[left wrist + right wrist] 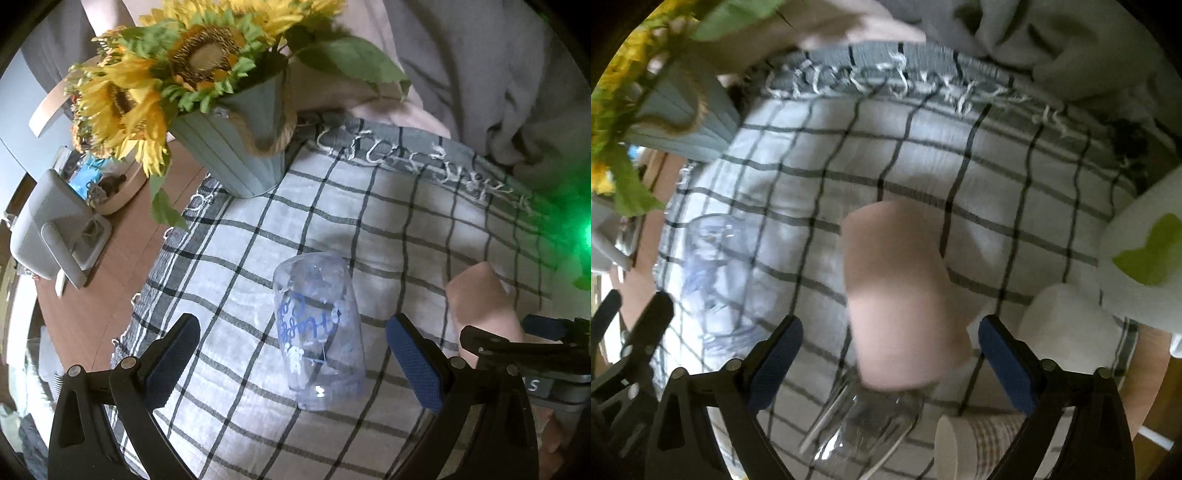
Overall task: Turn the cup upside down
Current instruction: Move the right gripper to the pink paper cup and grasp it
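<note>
A clear plastic cup with blue lettering (319, 332) stands base up on the checked cloth (388, 229), between and just beyond my left gripper's (295, 354) open blue-padded fingers. It also shows in the right wrist view (716, 273) at the left. A pink cup (901, 291) stands base up on the cloth between my right gripper's (890, 358) open fingers, apart from both pads. It shows in the left wrist view (480, 299) at the right. Neither gripper holds anything.
A grey pot of sunflowers (240, 147) stands at the cloth's far left corner. A clear glass (864, 421) lies below the pink cup. A white cup (1067, 325), a checked paper cup (979, 443) and a white container (1145, 258) sit at the right. A person sits behind.
</note>
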